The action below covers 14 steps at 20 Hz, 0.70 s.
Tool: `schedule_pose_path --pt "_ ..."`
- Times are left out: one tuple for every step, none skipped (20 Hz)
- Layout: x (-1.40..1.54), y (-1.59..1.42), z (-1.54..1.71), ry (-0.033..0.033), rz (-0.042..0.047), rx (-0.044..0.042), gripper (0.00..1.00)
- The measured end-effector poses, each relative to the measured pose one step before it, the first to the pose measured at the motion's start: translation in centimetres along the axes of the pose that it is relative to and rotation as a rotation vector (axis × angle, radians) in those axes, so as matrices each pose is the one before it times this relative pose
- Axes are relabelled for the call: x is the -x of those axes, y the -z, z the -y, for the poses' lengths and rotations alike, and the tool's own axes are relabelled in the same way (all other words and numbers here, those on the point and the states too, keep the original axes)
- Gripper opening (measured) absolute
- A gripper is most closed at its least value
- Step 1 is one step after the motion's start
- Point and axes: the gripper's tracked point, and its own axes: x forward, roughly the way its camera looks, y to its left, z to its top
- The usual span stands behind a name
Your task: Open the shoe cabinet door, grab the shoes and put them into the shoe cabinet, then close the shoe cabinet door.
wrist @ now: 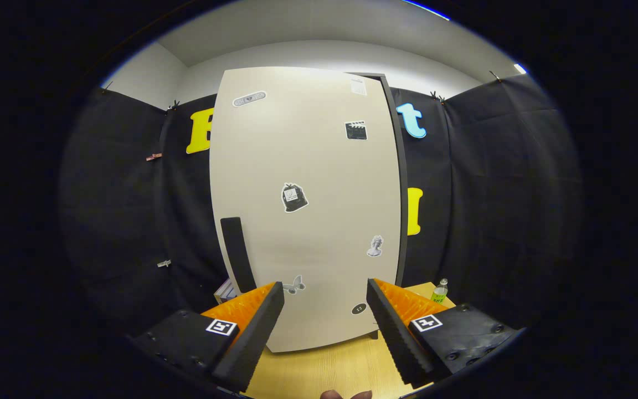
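Observation:
A tall beige shoe cabinet [305,194] stands upright on a wooden tabletop just beyond my fingers, its door shut and dotted with several small stickers. A black vertical handle [237,254] sits low on the door's left side, just above and ahead of my left fingertip. My gripper [324,293] is open, the two black-padded orange fingers spread wide with nothing between them, pointing at the lower part of the door.
A small green-labelled bottle [439,291] stands on the wooden table [324,371] to the right of the cabinet, beyond my right finger. A light striped object [225,289] peeks out by the cabinet's lower left corner. Black cloth walls close the booth behind and on both sides.

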Motion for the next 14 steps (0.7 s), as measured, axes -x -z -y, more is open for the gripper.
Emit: schedule_pose_path --pt "-0.131 -0.03 -0.135 -0.00143 0.00318 0.00448 0.98" --pt "-0.038 -0.01 -0.153 -0.00228 0.00207 0.00441 0.98" --pt "-0.124 0.021 -0.185 -0.0032 -0.0011 0.00542 0.98" --pt "-0.064 0.053 -0.168 -0.00332 -0.00237 0.00121 0.98" --pt "-0.137 0.135 -0.206 -0.00442 -0.00023 -0.00095 0.98" --pt "-0.1 0.052 -0.221 -0.00407 -0.00138 -0.00113 0.98" --pt "-0.13 0.124 -0.094 -0.00228 -0.00396 0.0001 0.98" --pt "-0.119 0.077 -0.076 -0.00206 -0.00319 0.00159 0.98" --pt "-0.104 0.118 0.009 -0.00064 -0.0044 -0.00011 0.98" --pt "-0.05 0.123 -0.119 -0.00307 -0.00422 -0.00362 0.98" --pt "-0.141 0.014 -0.041 0.00035 -0.00008 -0.00377 0.98" --pt "-0.019 0.095 -0.062 -0.00102 -0.00153 -0.00218 0.98" --pt "-0.067 0.041 -0.048 -0.00104 0.00065 0.00059 0.98" --pt "-0.01 0.02 0.03 0.00137 0.0001 0.00182 0.98"
